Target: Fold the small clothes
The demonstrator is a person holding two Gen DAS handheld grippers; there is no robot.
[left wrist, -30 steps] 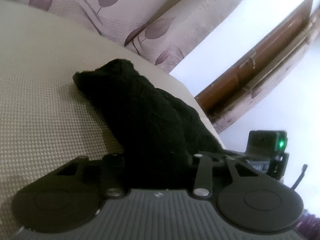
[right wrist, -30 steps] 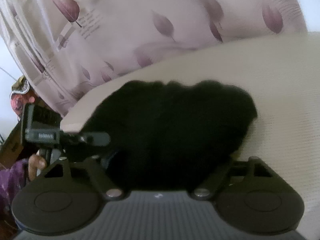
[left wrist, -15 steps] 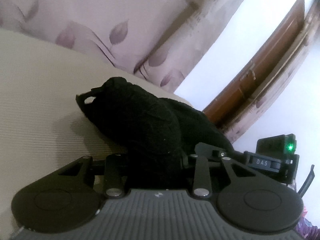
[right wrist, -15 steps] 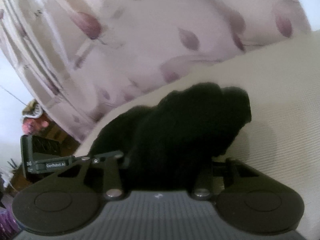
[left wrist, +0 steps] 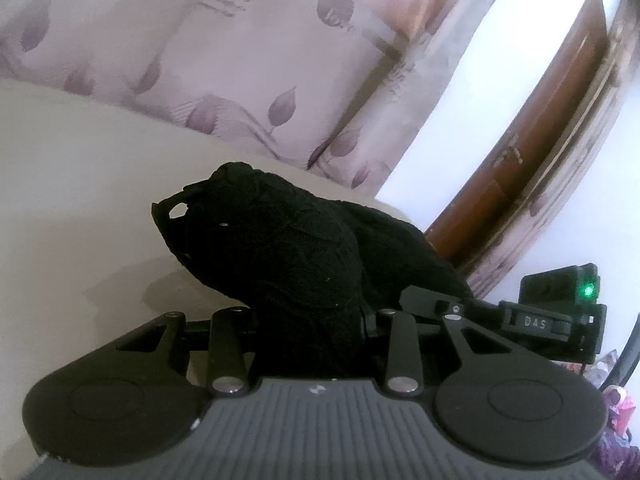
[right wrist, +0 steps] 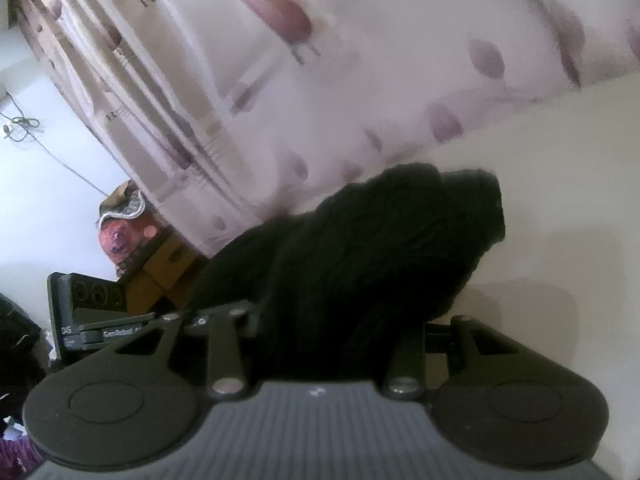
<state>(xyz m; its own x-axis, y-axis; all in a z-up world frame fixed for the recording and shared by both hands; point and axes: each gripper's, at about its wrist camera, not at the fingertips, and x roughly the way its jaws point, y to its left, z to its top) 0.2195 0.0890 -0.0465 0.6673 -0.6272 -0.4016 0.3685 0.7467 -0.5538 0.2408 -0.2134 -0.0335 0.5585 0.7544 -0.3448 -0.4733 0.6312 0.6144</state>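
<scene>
A small black knit garment [left wrist: 288,256] hangs bunched between my two grippers, lifted above the cream bed surface [left wrist: 72,208]. My left gripper [left wrist: 310,320] is shut on one end of it; the cloth covers the fingertips. My right gripper [right wrist: 332,324] is shut on the other end of the garment [right wrist: 372,248], its fingertips also hidden in the cloth. The right gripper's body shows at the right of the left wrist view [left wrist: 556,316], and the left gripper's body shows at the left of the right wrist view [right wrist: 96,320].
A curtain with purple leaf print [left wrist: 248,64] hangs behind the bed. A brown wooden door frame [left wrist: 532,140] stands on the right. A cardboard box [right wrist: 164,264] and coloured bundles [right wrist: 120,232] sit off the bed's left edge.
Both grippers have risen and tilted up with the garment; its free end has come off the bed and bunched, and more curtain is in view.
</scene>
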